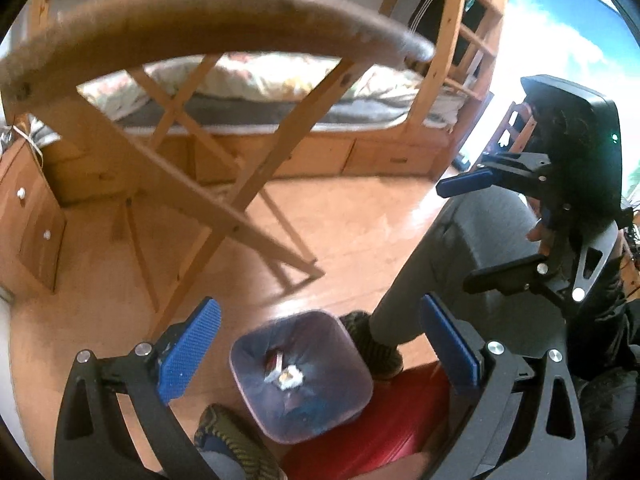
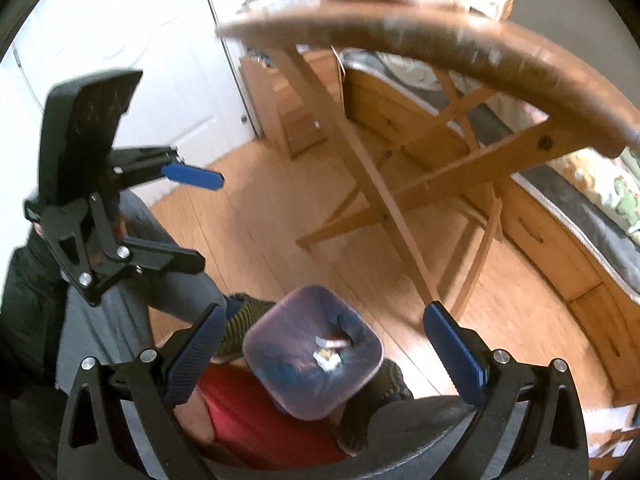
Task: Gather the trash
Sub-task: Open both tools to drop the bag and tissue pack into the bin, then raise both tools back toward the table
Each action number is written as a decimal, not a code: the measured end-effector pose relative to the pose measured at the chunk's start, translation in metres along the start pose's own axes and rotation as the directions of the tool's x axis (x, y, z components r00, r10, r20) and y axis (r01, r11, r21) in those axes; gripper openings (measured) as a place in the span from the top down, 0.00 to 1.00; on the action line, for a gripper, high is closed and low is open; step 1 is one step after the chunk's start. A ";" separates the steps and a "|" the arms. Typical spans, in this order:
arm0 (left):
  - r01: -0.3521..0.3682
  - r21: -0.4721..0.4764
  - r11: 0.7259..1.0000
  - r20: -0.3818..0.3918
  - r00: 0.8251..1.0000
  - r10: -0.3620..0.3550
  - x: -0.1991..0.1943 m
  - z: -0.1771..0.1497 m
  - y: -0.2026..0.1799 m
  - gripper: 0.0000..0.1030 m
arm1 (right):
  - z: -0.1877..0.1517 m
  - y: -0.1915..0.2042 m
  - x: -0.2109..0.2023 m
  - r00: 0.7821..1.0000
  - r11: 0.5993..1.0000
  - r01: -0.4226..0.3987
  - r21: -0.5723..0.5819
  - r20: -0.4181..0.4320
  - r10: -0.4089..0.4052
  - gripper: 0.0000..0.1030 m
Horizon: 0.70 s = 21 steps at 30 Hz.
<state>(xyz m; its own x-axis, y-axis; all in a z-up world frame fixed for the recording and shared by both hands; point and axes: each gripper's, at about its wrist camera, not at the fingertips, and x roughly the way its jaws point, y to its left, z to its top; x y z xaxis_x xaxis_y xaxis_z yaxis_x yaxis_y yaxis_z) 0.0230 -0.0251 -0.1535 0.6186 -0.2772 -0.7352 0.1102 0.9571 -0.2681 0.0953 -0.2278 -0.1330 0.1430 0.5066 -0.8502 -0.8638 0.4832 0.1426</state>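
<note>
Both grippers — left gripper (image 1: 320,350) and right gripper (image 2: 324,354) — hung spread and empty above the trash bin (image 1: 301,376), which sat at six o'clock holding scraps (image 1: 286,376). Best next: rise toward the desk (image 1: 208,20) at twelve o'clock.

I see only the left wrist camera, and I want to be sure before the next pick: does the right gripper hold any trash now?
Observer: No. In the right wrist view the right gripper is open, and nothing sits between its blue pads.
Operator: Where does it point?
Observer: Down at the bin, which shows framed between its two fingers.
Operator: Is there something beside me that I cannot see?
Observer: Yes, a white door stands behind the left gripper, which is open too.
</note>
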 end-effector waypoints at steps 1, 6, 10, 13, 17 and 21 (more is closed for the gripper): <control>0.002 0.004 1.000 0.012 1.000 -0.002 -0.002 0.001 -0.002 0.05 | 0.002 0.000 -0.006 1.000 1.000 -0.005 0.001 0.017 0.005 0.03; 0.007 0.053 0.999 0.074 0.997 -0.011 -0.029 0.013 -0.014 0.05 | 0.013 0.000 -0.033 0.997 1.000 0.006 -0.004 0.076 -0.006 0.03; 0.002 0.104 0.995 0.166 0.986 -0.019 -0.063 0.029 -0.021 0.04 | 0.031 -0.003 -0.058 0.990 1.000 -0.003 -0.003 0.144 0.004 0.03; -0.021 0.094 0.995 0.197 0.980 0.002 -0.075 0.041 -0.015 0.04 | 0.043 -0.002 -0.072 0.984 1.000 0.002 -0.007 0.179 0.000 0.03; -0.038 0.081 0.996 0.240 0.971 0.018 -0.090 0.057 -0.007 0.04 | 0.055 0.001 -0.079 0.980 1.000 0.007 -0.014 0.201 -0.004 0.03; -0.044 0.110 0.993 0.279 0.960 0.012 -0.102 0.069 -0.007 0.04 | 0.063 0.003 -0.086 0.974 1.000 0.004 -0.011 0.226 -0.001 0.03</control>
<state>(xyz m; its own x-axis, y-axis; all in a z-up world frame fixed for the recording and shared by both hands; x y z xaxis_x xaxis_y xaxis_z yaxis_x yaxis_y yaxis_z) 0.0127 0.0022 -0.0332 0.8122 -0.2312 -0.5357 0.1676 0.9719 -0.1654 0.1113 -0.2251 -0.0273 0.2494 0.6543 -0.7140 -0.8683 0.4775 0.1342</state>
